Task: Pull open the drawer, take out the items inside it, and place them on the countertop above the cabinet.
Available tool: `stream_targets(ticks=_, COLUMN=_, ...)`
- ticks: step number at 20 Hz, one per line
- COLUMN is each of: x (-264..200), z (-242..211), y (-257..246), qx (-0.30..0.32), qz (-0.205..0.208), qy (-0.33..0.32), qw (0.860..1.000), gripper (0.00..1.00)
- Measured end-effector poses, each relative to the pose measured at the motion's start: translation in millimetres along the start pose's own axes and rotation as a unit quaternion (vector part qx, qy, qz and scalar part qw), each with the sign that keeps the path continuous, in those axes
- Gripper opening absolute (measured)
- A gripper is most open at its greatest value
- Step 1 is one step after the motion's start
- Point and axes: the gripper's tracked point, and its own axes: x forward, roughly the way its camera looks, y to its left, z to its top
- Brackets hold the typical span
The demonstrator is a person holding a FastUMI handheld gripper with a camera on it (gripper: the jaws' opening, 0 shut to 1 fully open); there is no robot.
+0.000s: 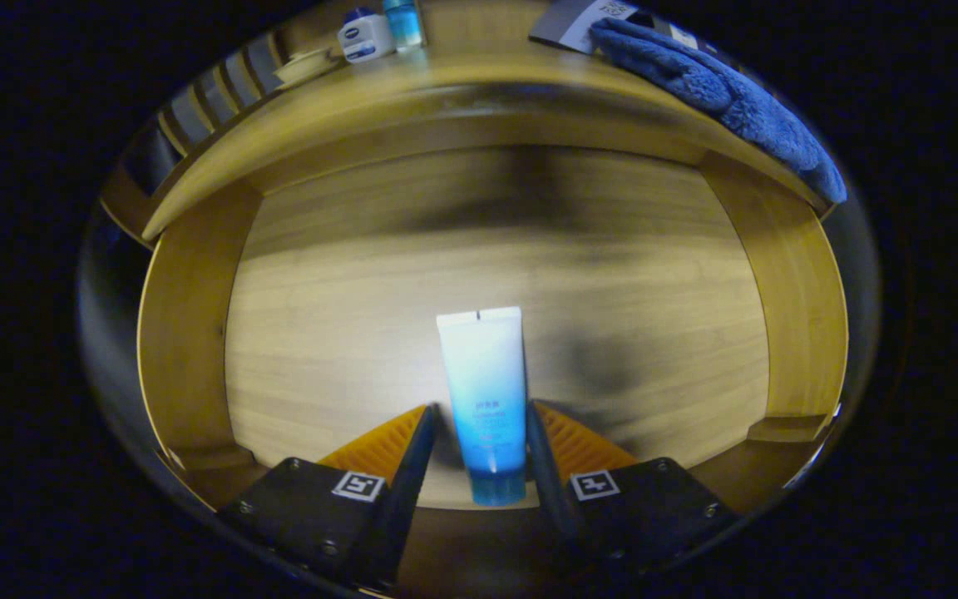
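At the bottom centre of the frame the gripper [481,416] stood parted, its two fingers straddling the lower half of a blue-and-white tube [483,399]; a thin gap showed at the left finger, while contact on the right was too close to call, so it did not look clamped yet. The tube lay flat on the floor of the open drawer [321,333], cap end nearest, crimped flat end pointing away at mid-frame. It looked light, with soft, squeezable walls and a smooth, probably slick skin; the firmer stretch just above the cap seemed the safest hold, with gentle pressure. Beyond, across the top of the frame, ran the countertop [479,66], with a small jar [365,36] and a bottle [402,21] at upper left and a blue towel [720,87] at upper right.
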Motion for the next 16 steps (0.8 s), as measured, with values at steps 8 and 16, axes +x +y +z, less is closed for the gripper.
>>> stream_targets(ticks=8, x=-37.2, z=0.6, y=32.2, qx=-0.040, qz=0.067, qy=-0.105, qw=0.991, gripper=0.43)
stream_targets(ticks=16, x=-115.6, z=38.2, y=33.4, qx=-0.004, qz=0.098, qy=-0.286, qw=0.953, gripper=0.43)
